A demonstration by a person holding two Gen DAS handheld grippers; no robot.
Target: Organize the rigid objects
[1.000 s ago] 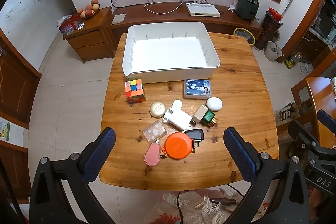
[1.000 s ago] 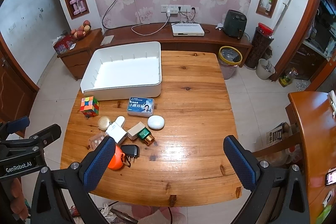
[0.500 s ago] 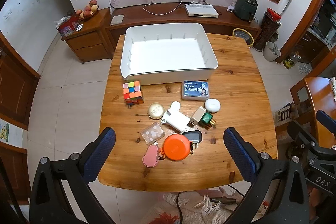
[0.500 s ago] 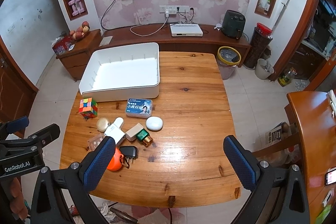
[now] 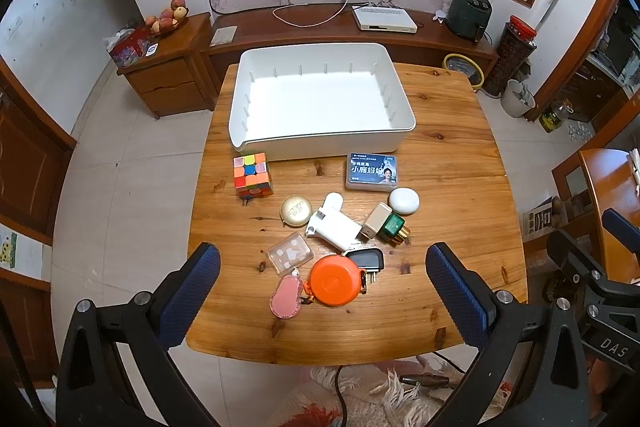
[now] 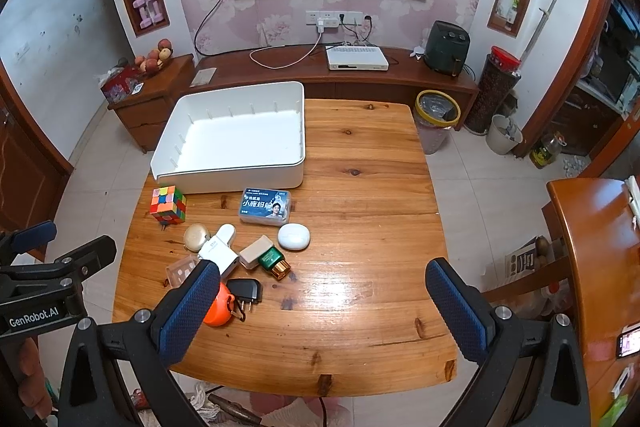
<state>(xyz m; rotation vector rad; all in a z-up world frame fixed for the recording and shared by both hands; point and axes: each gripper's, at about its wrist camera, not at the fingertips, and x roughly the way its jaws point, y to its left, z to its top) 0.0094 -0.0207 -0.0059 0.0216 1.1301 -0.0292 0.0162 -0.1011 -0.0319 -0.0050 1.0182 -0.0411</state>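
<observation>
Since the earlier frames both cameras had shifted slightly relative to the bench (image 5: 460,163), so the cluster of objects sat a little higher in each view; no object had changed place.

The left claw (image 5: 318,297) hung released above the near edge, holding nothing. The right claw (image 6: 318,307) was likewise spread and empty.

The white tray (image 5: 320,99) stood empty at the far side. From left to right lay the puzzle cube (image 5: 253,174), the gold compact (image 5: 296,211), the clear case (image 5: 289,253), the orange disc (image 5: 335,279), the white adapter (image 5: 334,225) and the white pebble case (image 5: 404,200).

Probable faults:
- The central items touched or overlapped. A descending finger could have displaced a neighbour.
- The orange disc was tethered to a pink fob (image 5: 286,295), which could have snagged.
</observation>
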